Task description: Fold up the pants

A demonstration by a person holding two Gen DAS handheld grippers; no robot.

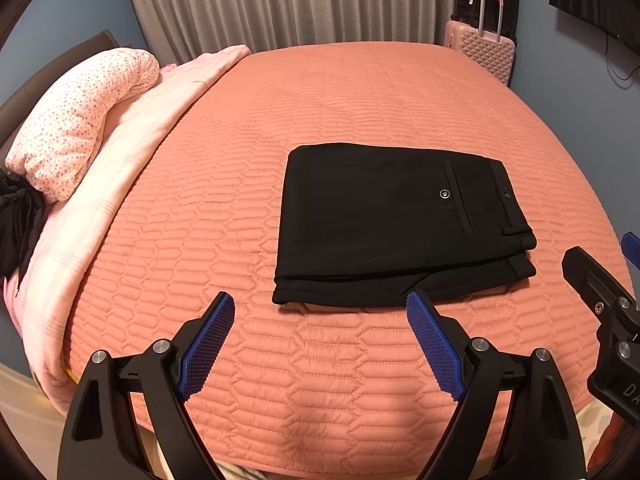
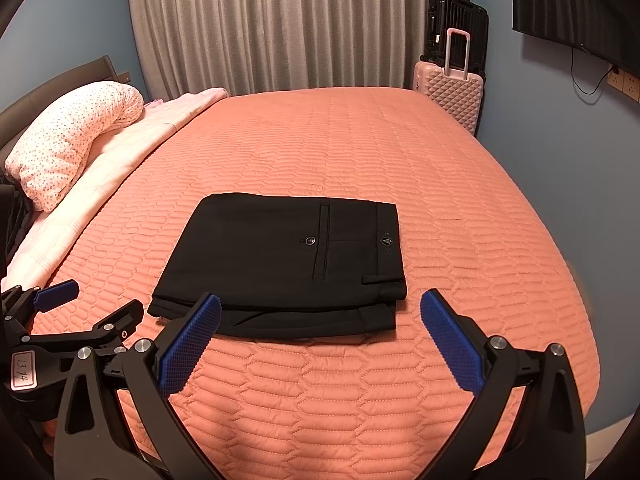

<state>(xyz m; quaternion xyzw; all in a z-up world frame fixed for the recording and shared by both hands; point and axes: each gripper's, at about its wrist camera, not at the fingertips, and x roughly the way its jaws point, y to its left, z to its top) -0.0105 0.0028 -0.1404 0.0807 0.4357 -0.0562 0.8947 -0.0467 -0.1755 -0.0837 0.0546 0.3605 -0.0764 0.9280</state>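
Black pants [image 1: 392, 220] lie folded into a compact rectangle on the salmon quilted bed [image 1: 320, 92], waistband and back pocket to the right. They also show in the right wrist view [image 2: 280, 264]. My left gripper [image 1: 320, 304] is open and empty, held just short of the pants' near edge. My right gripper [image 2: 320, 304] is open and empty, also just short of the near edge. The right gripper shows at the right of the left wrist view [image 1: 600, 292], and the left gripper at the left of the right wrist view [image 2: 80, 304].
A dotted pillow [image 2: 72, 136] and a pale pink folded blanket [image 2: 120, 148] lie along the bed's left side. A pink suitcase [image 2: 452, 92] and a black suitcase [image 2: 456, 24] stand beyond the far right corner. Grey curtains [image 2: 280, 24] hang behind.
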